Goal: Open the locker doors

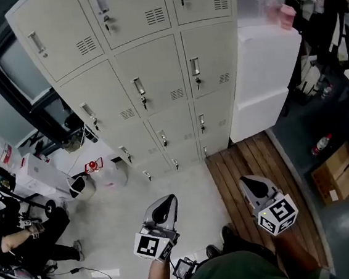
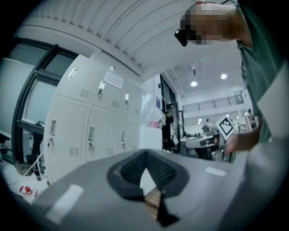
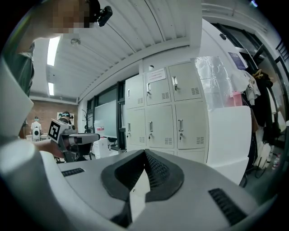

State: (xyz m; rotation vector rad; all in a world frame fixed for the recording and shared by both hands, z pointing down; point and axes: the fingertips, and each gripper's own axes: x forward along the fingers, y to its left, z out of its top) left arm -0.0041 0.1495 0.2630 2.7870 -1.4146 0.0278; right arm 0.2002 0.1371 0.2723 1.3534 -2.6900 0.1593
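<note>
The locker bank (image 1: 155, 76) stands ahead, pale grey, with every door in view shut, each bearing an upright handle and a small lock beside a vent grille. The left gripper (image 1: 167, 202) and the right gripper (image 1: 251, 182) are held side by side in front of the person, both well apart from the lockers, tips aimed toward the lower doors. In the left gripper view the two dark ribbed pads (image 2: 132, 168) meet at the tip with nothing between them; the right gripper view shows the same, jaws together and empty. The left one is over pale floor tiles (image 1: 186, 190), the right one over a strip of wooden boards (image 1: 239, 166). Just right of the lockers stands a white cabinet (image 1: 261, 77) with clear plastic draped on top. A person (image 1: 30, 237) in dark clothes sits low at the left, and a cardboard box (image 1: 336, 171) lies on the dark floor at the right
</note>
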